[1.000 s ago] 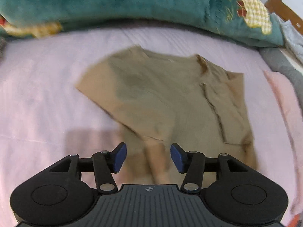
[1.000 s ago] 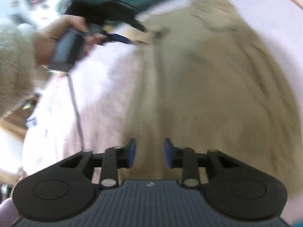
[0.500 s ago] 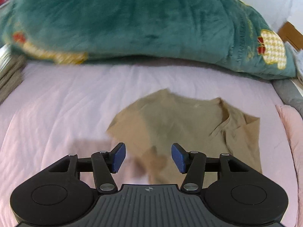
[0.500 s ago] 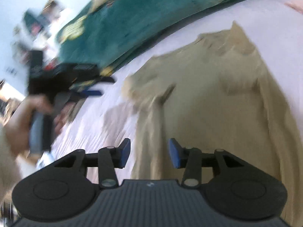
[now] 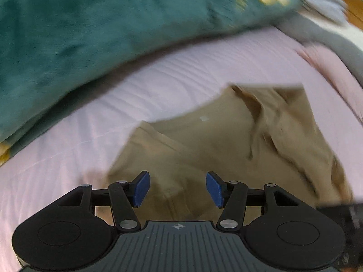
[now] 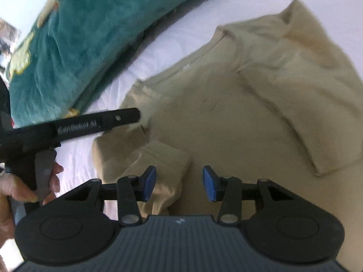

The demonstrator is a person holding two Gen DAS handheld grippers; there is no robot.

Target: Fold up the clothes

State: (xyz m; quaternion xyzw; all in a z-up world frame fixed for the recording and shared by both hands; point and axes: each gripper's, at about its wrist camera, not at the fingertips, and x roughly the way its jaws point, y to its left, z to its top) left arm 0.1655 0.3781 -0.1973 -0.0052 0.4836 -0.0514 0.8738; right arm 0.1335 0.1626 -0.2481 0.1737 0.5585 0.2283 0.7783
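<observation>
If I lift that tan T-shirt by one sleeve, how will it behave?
The tan T-shirt will probably hang limp, since its folded sleeve already creases softly. It looks thin, so likely light. It may drag across the pink sheet rather than slide as one piece.

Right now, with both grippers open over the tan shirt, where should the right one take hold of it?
Probably at the folded-in sleeve cuff just ahead of the right gripper. It lies as a raised, doubled edge on top of the tan shirt, so come down from above, one pad on either side of that edge.

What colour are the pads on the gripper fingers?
Blue pads on black fingers, sharpest in the right wrist view.
</observation>
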